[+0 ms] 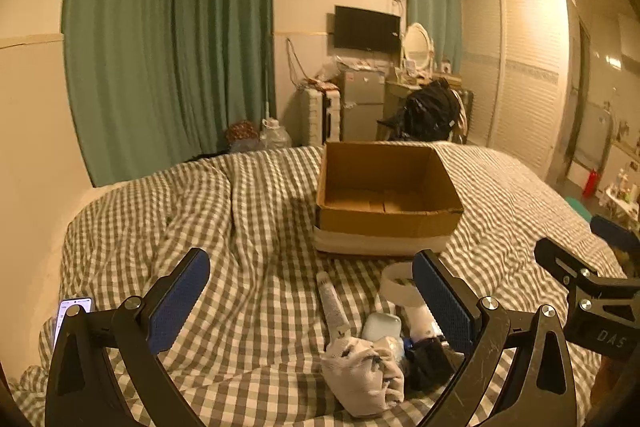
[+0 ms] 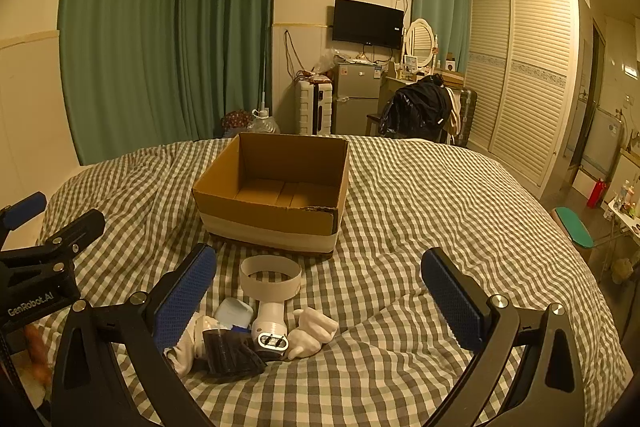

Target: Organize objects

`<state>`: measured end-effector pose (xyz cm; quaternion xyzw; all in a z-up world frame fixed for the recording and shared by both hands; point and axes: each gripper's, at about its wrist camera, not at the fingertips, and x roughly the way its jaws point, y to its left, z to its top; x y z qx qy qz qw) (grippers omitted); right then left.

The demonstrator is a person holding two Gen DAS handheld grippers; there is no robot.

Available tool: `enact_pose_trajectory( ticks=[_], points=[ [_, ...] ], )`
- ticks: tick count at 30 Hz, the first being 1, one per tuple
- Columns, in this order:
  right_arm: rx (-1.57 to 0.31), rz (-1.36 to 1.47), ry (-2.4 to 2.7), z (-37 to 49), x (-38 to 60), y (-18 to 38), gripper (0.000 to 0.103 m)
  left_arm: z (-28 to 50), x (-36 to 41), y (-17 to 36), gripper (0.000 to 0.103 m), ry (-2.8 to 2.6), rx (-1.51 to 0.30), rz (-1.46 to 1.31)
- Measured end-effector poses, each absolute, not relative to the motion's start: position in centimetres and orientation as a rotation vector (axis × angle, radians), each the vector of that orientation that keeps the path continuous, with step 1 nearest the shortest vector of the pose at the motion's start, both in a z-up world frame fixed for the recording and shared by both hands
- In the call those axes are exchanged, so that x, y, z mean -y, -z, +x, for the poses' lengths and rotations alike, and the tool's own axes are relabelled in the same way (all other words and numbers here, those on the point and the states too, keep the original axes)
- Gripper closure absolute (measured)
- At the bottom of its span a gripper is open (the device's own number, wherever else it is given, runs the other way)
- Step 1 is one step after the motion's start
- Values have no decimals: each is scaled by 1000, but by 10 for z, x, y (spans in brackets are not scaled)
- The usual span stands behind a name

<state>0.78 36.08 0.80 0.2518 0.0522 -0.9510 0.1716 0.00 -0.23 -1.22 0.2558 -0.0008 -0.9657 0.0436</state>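
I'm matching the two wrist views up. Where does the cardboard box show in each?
Left wrist: the cardboard box sits right of centre on the checked bedspread, beyond the open left tongs.
Right wrist: the box sits left of centre.
Shared landmark: the wall television.

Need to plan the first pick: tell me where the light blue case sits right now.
The light blue case lies on the checked bedspread in the small pile before the cardboard box, left of the white ring-headed device; in the left wrist view it lies above the bundled white socks.

box (image 2: 276,187) on bed (image 2: 440,227), clutter (image 2: 264,331) before (nearer)
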Motion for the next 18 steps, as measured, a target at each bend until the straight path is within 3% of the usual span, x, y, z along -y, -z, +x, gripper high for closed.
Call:
enact_pose_trajectory(
  ticks=[18],
  points=[
    [-219,815,2653,-12,-356,10,0,-26,-2,49,0,2898,94,1019]
  ],
)
